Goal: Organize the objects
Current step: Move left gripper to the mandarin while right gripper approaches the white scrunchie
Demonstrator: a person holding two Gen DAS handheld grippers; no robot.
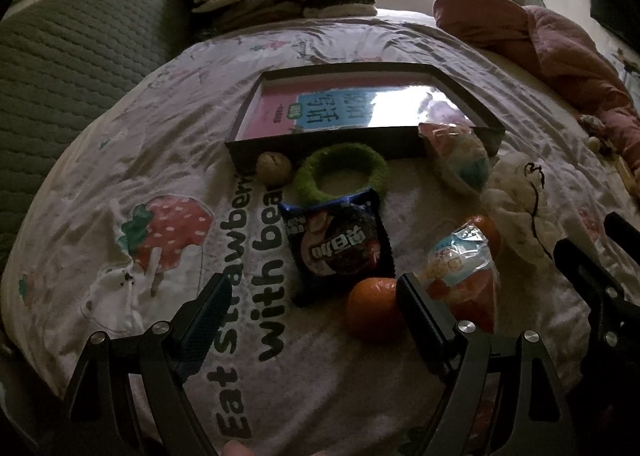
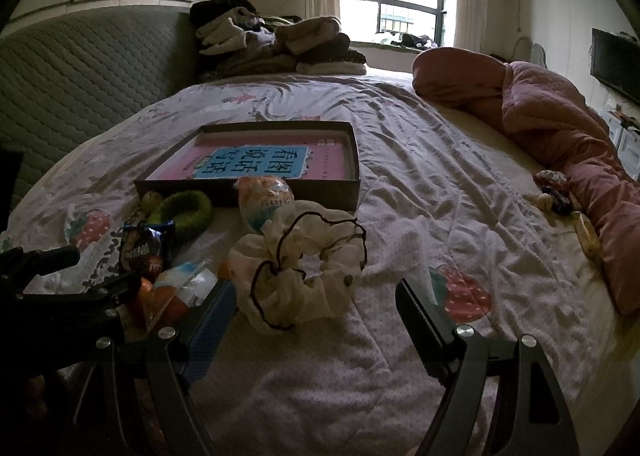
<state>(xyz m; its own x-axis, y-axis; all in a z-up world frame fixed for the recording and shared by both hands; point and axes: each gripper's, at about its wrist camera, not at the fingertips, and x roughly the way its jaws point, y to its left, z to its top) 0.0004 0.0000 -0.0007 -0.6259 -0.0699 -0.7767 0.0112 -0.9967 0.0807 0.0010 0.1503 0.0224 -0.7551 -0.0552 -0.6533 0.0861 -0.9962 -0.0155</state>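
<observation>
A dark shallow box (image 1: pixel 320 144) (image 2: pixel 248 190) holding a pink book lies on the bed. In front of it lie a walnut (image 1: pixel 273 169), a green fuzzy ring (image 1: pixel 340 176) (image 2: pixel 185 212), a dark snack packet (image 1: pixel 338 246) (image 2: pixel 147 248), an orange (image 1: pixel 370 310), two clear snack bags (image 1: pixel 460 160) (image 1: pixel 464 276) and a cream scrunchie (image 2: pixel 298 280) (image 1: pixel 516 204). My left gripper (image 1: pixel 312 316) is open and empty, its right finger beside the orange. My right gripper (image 2: pixel 316 320) is open and empty, just before the scrunchie.
A pink quilt (image 2: pixel 560 128) lies bunched along the right side of the bed. Folded clothes (image 2: pixel 276 44) are stacked at the far end by the green headboard (image 2: pixel 80 72). Small items (image 2: pixel 556 196) lie by the quilt.
</observation>
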